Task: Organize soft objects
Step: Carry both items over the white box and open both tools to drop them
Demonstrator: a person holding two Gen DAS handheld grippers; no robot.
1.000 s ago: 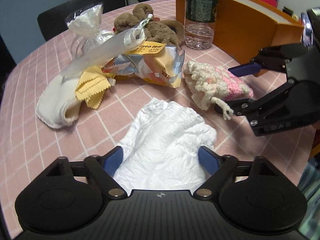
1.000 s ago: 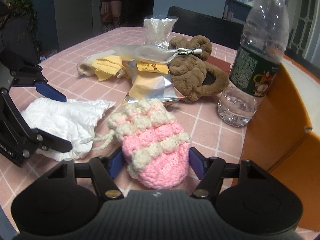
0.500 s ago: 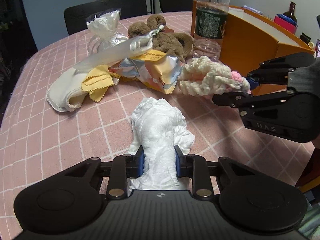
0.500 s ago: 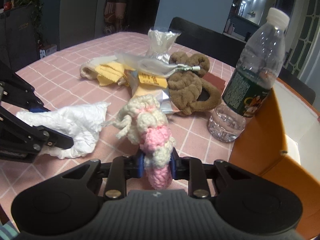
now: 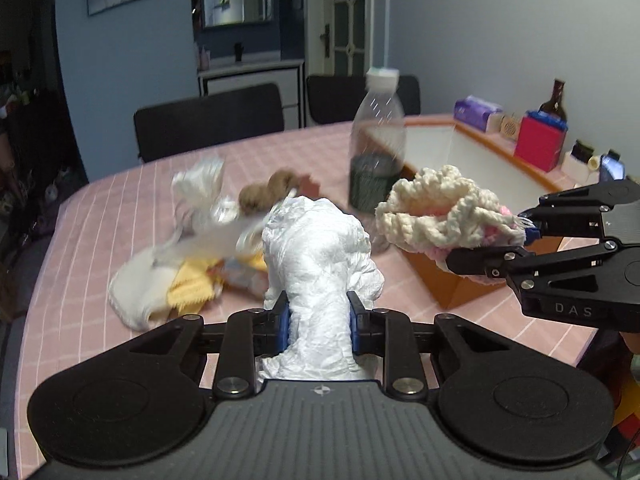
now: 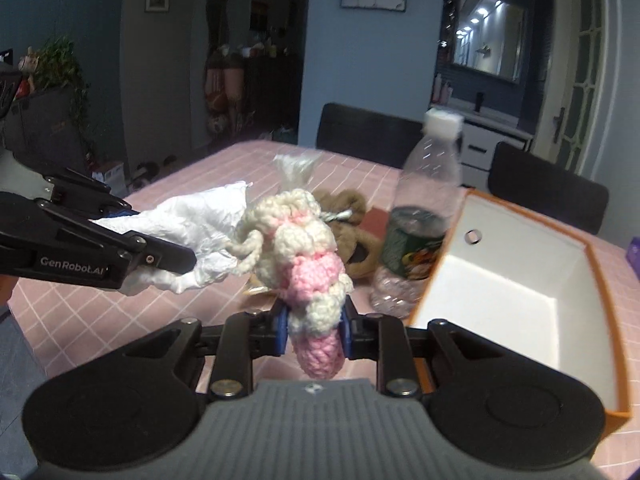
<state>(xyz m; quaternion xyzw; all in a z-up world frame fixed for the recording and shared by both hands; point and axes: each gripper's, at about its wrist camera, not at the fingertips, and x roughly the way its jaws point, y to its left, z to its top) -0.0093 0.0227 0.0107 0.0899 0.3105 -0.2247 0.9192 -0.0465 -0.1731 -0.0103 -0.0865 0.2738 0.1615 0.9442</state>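
Note:
My left gripper (image 5: 318,320) is shut on a crumpled white plastic bag (image 5: 320,264) and holds it above the pink checked table (image 5: 80,320). My right gripper (image 6: 314,328) is shut on a pink and cream crocheted pouch (image 6: 308,248), also held in the air. The pouch shows in the left wrist view (image 5: 440,212) near the edge of the orange box (image 6: 516,280), whose white inside is open. The bag shows in the right wrist view (image 6: 200,220), to the left of the pouch.
A water bottle (image 6: 424,216) stands beside the box. On the table lie a brown plush toy (image 6: 352,220), a knotted clear bag (image 5: 200,192), a yellow cloth (image 5: 188,288) and a white cloth (image 5: 136,296). Black chairs (image 5: 208,124) stand behind the table.
Both grippers have lifted their objects well above the table. The views have tilted up to show the room. The pouch now hangs near the orange box.

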